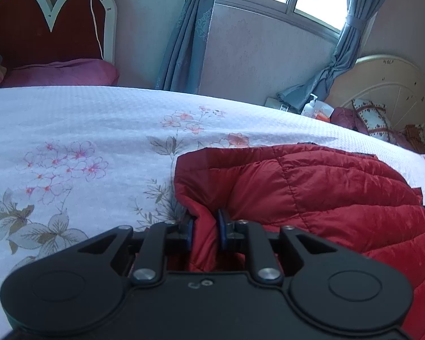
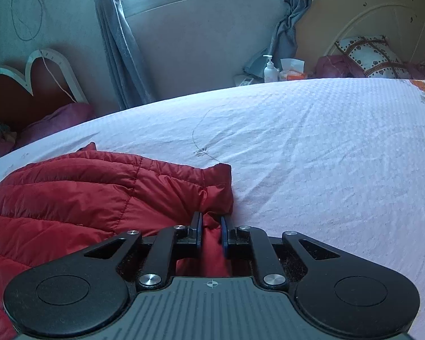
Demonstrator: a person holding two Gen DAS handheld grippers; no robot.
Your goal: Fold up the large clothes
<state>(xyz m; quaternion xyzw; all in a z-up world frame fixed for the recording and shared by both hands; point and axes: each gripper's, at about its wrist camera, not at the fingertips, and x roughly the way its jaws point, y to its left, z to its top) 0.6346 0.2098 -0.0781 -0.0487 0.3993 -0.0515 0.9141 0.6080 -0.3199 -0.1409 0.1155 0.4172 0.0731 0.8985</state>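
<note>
Red puffer jacket [image 1: 311, 187] lies on the flowered bedspread [image 1: 85, 130], lower right of the left view, each near corner pinched by the left gripper [image 1: 206, 226] and right gripper [image 2: 211, 231], fingers clamped on fabric, apparently ready to lift a fold.

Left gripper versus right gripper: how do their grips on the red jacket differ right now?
The left gripper pinches the red jacket at its left edge, over floral-printed bedsheet; the right gripper pinches its right edge beside plain white sheet. The left's fabric fold looks thicker than the right's. Both are shut on fabric.
</note>
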